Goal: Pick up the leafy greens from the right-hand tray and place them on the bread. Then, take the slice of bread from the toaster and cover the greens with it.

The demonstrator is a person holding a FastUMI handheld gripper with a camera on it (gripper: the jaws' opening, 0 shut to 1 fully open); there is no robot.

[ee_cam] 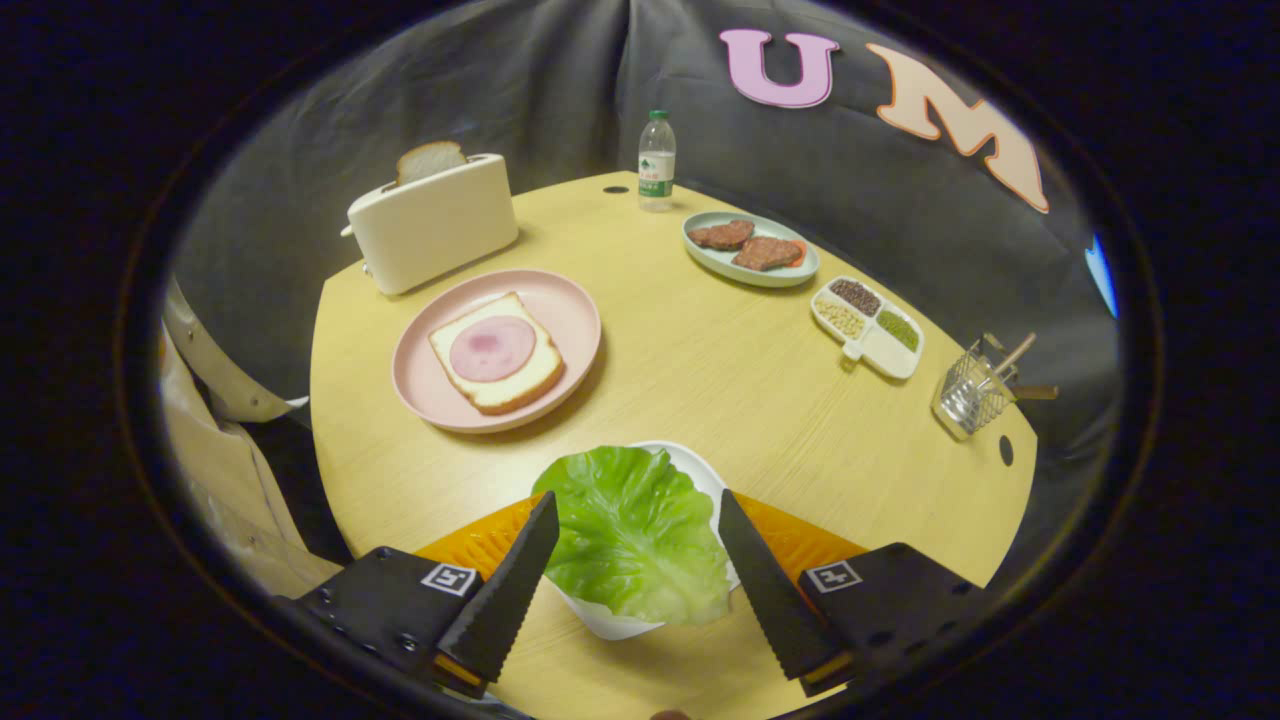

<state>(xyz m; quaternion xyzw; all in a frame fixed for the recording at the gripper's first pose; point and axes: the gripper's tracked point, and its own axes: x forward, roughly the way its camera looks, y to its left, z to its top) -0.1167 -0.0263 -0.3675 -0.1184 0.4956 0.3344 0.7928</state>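
The tool (638, 512) stands wide open, its fingers flanking the leafy greens (632, 530) lying in a white tray (610, 622). Beyond, ham-topped bread (496, 352) rests on a pink plate (570, 310); another slice (428, 160) sits in the toaster (432, 222).

Gripper view looks forward, down, close over the table (700, 380).
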